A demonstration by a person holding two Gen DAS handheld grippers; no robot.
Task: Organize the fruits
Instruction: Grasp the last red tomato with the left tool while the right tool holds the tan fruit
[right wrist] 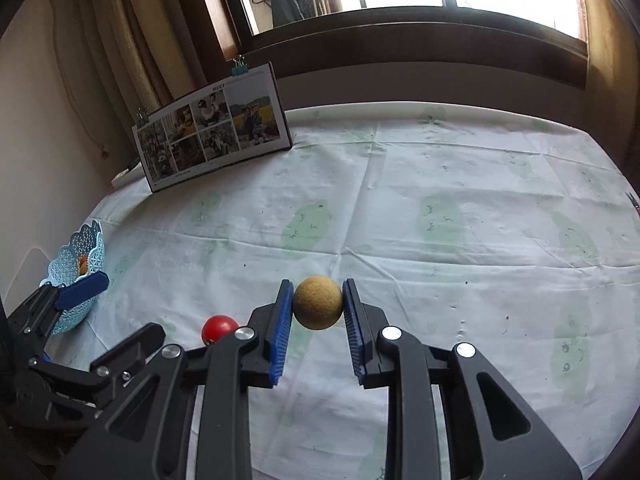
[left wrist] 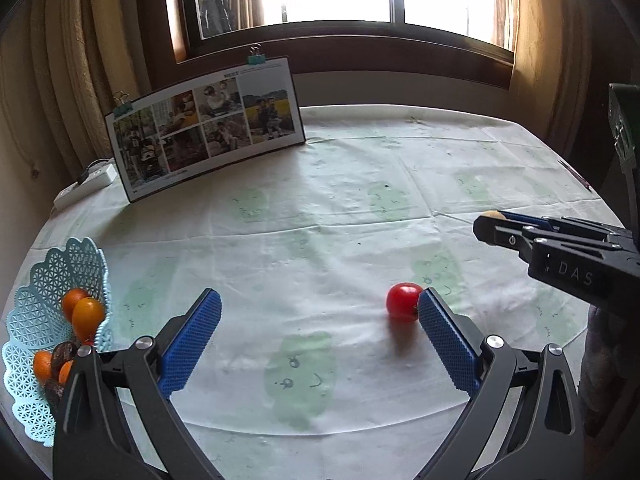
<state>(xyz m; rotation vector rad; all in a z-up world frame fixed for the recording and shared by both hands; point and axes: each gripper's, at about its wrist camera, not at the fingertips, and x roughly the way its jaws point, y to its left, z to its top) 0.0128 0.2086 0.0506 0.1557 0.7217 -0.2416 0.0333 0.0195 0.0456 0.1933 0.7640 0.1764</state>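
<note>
Each tool (left wrist: 320,336) is black-framed with silver screws and ribbed blue pads (left wrist: 192,344) — one body lettered "DAS".

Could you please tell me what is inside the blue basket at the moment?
The basket holds several orange fruits and some dark brown ones. The left claw's arm covers its lower part, so more may lie hidden.

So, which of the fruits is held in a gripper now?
The tan round fruit, pinched between the right gripper's blue pads. The red fruit lies on the tablecloth, and the orange ones sit in the blue basket.
</note>
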